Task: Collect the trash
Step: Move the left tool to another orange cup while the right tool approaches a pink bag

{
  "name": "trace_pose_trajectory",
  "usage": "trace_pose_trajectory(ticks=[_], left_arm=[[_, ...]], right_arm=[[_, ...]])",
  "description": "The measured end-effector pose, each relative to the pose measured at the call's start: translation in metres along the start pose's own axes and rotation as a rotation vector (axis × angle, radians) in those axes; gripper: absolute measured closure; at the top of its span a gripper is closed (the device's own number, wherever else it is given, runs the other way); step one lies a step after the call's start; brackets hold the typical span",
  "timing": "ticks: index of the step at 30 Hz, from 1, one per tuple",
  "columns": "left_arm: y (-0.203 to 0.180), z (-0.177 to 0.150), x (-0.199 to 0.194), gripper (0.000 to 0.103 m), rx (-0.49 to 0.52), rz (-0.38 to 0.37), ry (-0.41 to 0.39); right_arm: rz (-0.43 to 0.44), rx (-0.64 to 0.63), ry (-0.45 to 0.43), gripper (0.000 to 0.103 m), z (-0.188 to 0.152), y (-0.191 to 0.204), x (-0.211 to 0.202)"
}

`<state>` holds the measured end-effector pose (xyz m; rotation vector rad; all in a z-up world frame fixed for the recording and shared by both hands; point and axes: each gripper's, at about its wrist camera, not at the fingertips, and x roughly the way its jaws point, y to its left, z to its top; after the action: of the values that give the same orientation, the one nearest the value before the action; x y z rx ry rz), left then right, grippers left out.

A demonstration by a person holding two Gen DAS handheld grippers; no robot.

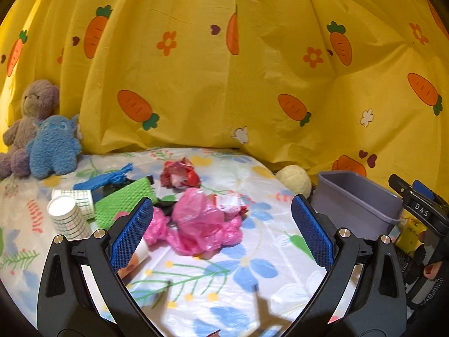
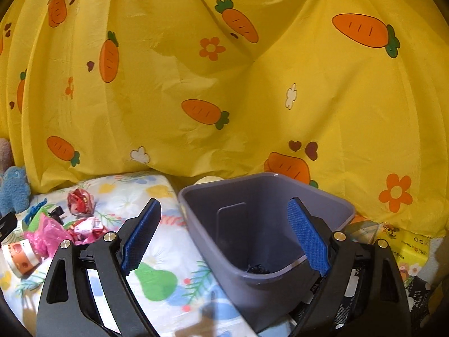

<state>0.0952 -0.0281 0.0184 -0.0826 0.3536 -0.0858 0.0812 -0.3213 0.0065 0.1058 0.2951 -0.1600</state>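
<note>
Pink bag [image 1: 199,221] lies between left gripper [image 1: 221,224] wide-spread jaws

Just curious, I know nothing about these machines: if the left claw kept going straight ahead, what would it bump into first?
Most likely the crumpled pink plastic bag, lying between the open left claw's fingers; depth is hard to judge.

My left black two-finger gripper with blue textured pads [image 1: 221,224] and my matching right gripper [image 2: 224,230] both hover with jaws spread wide, gripping nothing.
</note>
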Motion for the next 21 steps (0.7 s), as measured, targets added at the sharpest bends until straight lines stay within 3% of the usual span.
trace_pose_trajectory(ticks=[6, 21], left_arm=[[0.035, -0.011, -0.02, 0.006, -0.016, 0.087, -0.004], [0.087, -0.028, -0.051, 0.006, -0.064, 0.191, -0.004]], right_arm=[[0.104, -0.03, 0.018, 0.015, -0.013, 0.043, -0.011], [0.285, -0.132, 0.071, 0.015, -0.032, 0.131, -0.02]])
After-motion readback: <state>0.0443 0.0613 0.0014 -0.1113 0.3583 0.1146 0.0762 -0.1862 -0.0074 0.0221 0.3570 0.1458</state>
